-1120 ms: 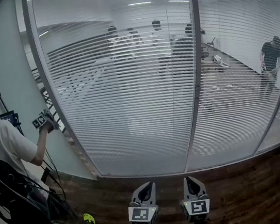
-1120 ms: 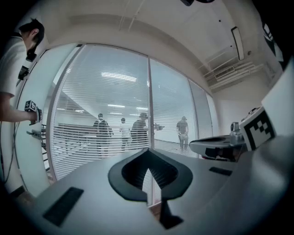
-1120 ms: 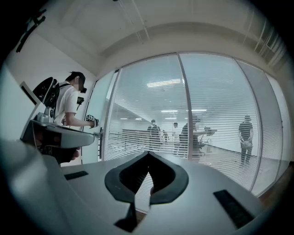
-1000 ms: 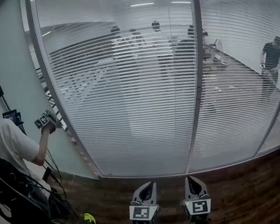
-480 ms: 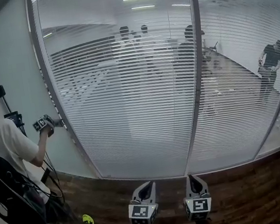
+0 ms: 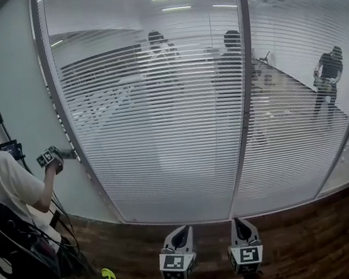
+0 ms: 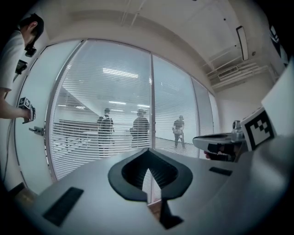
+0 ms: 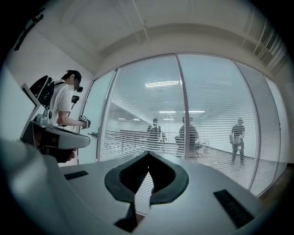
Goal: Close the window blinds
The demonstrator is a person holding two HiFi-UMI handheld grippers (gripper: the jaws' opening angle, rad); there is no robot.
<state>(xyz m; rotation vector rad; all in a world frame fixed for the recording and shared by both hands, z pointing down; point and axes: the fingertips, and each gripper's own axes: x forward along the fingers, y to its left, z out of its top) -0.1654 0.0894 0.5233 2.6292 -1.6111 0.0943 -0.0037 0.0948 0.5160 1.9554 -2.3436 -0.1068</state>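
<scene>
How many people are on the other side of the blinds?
3. The first person is left of the window post, the second person right beside it, the third person far right. The blinds may hide more.

All 3 views face the blinds (image 6: 159, 125).

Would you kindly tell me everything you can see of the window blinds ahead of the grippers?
The window blinds are thin white horizontal slats hung across a glass wall, reaching almost down to the wooden floor. A grey upright post splits them into panels. The slats are tilted partly open, so people and ceiling lights show through. The left gripper and right gripper sit low, short of them, not touching.
</scene>
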